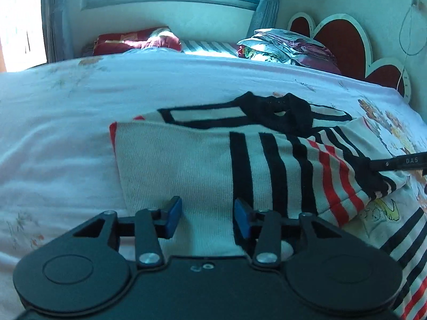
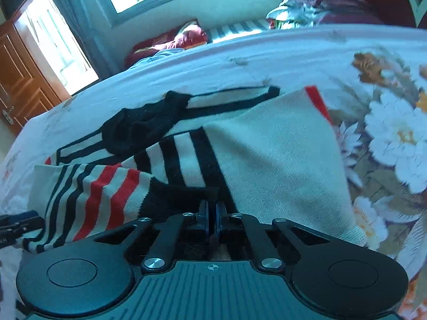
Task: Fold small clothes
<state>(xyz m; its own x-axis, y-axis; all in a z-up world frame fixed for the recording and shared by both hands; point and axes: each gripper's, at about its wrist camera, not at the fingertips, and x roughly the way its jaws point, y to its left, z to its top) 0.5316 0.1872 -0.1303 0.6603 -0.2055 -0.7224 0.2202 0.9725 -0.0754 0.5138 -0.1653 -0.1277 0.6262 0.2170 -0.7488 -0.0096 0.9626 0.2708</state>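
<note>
A small white knit sweater [image 1: 173,160] with black and red stripes and a black collar [image 1: 280,109] lies partly folded on the bed. My left gripper [image 1: 208,218] is open, its blue pads hovering over the sweater's near white edge. My right gripper [image 2: 212,220] is shut on the sweater's black sleeve cuff [image 2: 181,200], holding the striped sleeve [image 2: 106,200] over the body. The sweater fills the middle of the right wrist view [image 2: 280,154]. The right gripper's tip also shows at the right edge of the left wrist view [image 1: 400,162].
The bed has a pale floral sheet [image 1: 66,133] with large flowers on the right [image 2: 395,133]. Folded bedding [image 1: 288,48] and a red pillow [image 1: 133,41] lie at the far side by a heart-shaped headboard [image 1: 341,37]. A wooden door [image 2: 24,80] stands left.
</note>
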